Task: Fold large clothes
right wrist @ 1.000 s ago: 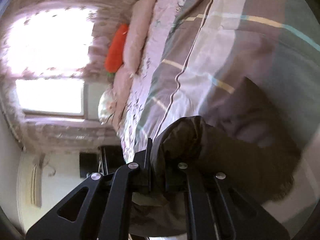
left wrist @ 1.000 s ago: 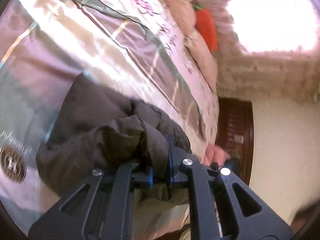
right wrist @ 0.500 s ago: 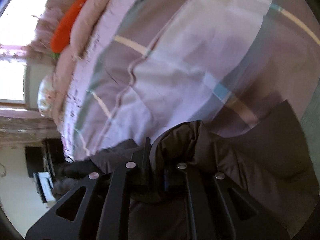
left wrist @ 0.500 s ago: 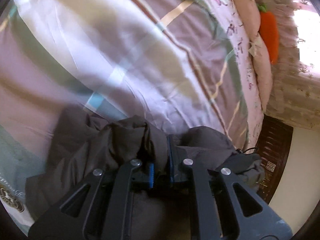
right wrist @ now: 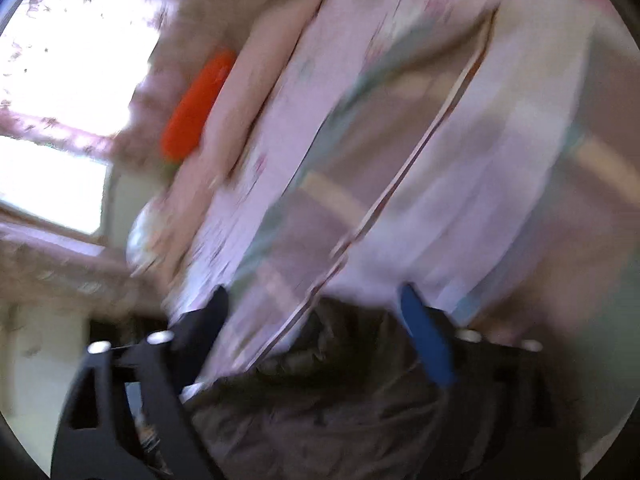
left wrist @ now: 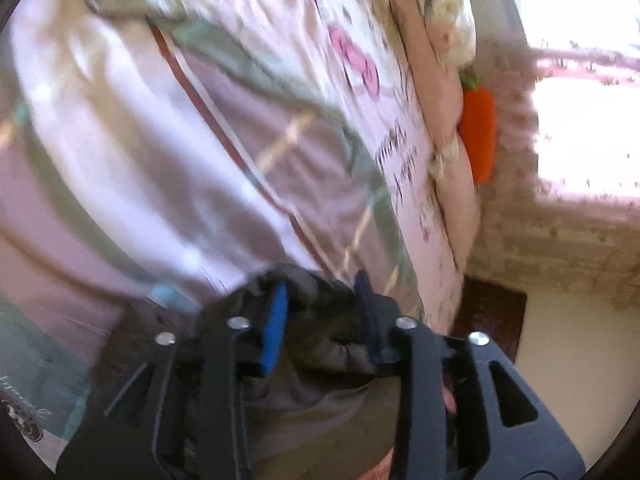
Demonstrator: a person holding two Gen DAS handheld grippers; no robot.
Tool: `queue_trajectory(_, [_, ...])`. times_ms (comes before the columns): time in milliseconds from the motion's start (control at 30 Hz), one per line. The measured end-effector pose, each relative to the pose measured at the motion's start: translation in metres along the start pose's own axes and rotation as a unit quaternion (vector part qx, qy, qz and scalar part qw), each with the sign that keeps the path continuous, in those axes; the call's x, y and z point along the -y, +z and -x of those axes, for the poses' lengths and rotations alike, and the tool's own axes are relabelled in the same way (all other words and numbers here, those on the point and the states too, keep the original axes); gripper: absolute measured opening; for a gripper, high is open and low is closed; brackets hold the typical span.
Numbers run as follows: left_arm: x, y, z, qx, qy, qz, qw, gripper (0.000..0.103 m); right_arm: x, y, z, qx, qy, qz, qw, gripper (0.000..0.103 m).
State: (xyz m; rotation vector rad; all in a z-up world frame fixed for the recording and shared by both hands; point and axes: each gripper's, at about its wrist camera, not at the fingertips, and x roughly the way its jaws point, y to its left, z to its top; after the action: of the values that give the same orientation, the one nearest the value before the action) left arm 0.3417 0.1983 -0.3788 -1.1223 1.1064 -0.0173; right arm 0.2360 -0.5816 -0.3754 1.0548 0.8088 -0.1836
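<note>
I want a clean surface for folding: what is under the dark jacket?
The dark jacket lies on a plaid quilt that covers the bed. Anything directly beneath the jacket is hidden by its bulk.

Left tool (left wrist: 322, 320) tipped downward, jaws opening, blue pads (left wrist: 275, 328) a little apart with dark cloth between them. Right tool (right wrist: 316, 320) tipped downward too, jaws opening wide, pads off the cloth.
</note>
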Motion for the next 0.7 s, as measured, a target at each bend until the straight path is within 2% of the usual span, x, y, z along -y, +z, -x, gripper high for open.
queue_trajectory(33, [0.006,-0.002,0.018,0.040,0.025,-0.012,0.9988,0.052,-0.008,0.000,0.009,0.005,-0.017,0.023,1.000,0.090])
queue_trajectory(67, [0.015,-0.005,0.030,0.066,0.045,-0.032,0.9963,0.052,-0.019,-0.004,0.017,0.005,-0.027,0.049,0.998,0.089])
queue_trajectory(100, [0.036,-0.018,0.046,0.096,0.081,-0.092,0.9878,0.052,-0.029,-0.010,0.023,0.008,-0.037,0.074,0.997,0.089])
queue_trajectory(133, [0.055,-0.033,0.053,0.112,0.113,-0.149,0.9759,0.052,-0.050,-0.026,0.031,0.013,-0.048,0.126,0.991,0.088])
queue_trajectory(167, [0.085,-0.062,0.059,0.134,0.157,-0.236,0.9495,0.053,-0.066,-0.042,0.033,0.013,-0.054,0.171,0.984,0.086])
queue_trajectory(200, [0.099,-0.084,0.058,0.141,0.180,-0.282,0.9318,0.053,-0.083,-0.061,0.032,0.008,-0.064,0.218,0.974,0.079])
queue_trajectory(233, [0.115,-0.111,0.051,0.137,0.202,-0.331,0.9117,0.052,-0.104,-0.089,0.026,-0.008,-0.079,0.272,0.959,0.066])
queue_trajectory(300, [0.137,-0.166,0.020,0.096,0.224,-0.408,0.8799,0.049,-0.130,-0.137,0.004,-0.053,-0.078,0.334,0.938,0.054])
queue_trajectory(333, [0.143,-0.188,0.003,0.072,0.226,-0.436,0.8683,0.041,-0.139,-0.154,-0.006,-0.069,-0.076,0.352,0.930,0.050])
queue_trajectory(367, [0.149,-0.217,-0.021,0.042,0.233,-0.468,0.8514,0.033,-0.148,-0.173,-0.016,-0.079,-0.078,0.373,0.921,0.050])
queue_trajectory(433, [0.149,-0.242,-0.054,0.018,0.257,-0.492,0.8317,0.029,-0.160,-0.201,-0.036,-0.087,-0.095,0.404,0.906,0.050])
queue_trajectory(533, [0.140,-0.252,-0.094,0.025,0.299,-0.493,0.8165,0.027,-0.164,-0.219,-0.065,-0.090,-0.120,0.409,0.900,0.050])
queue_trajectory(633, [0.125,-0.240,-0.119,0.013,0.333,-0.468,0.8183,0.027,-0.161,-0.228,-0.093,-0.097,-0.147,0.424,0.888,0.051])
queue_trajectory(700, [0.120,-0.232,-0.130,0.005,0.352,-0.462,0.8139,0.027,-0.157,-0.230,-0.107,-0.104,-0.163,0.431,0.881,0.052])
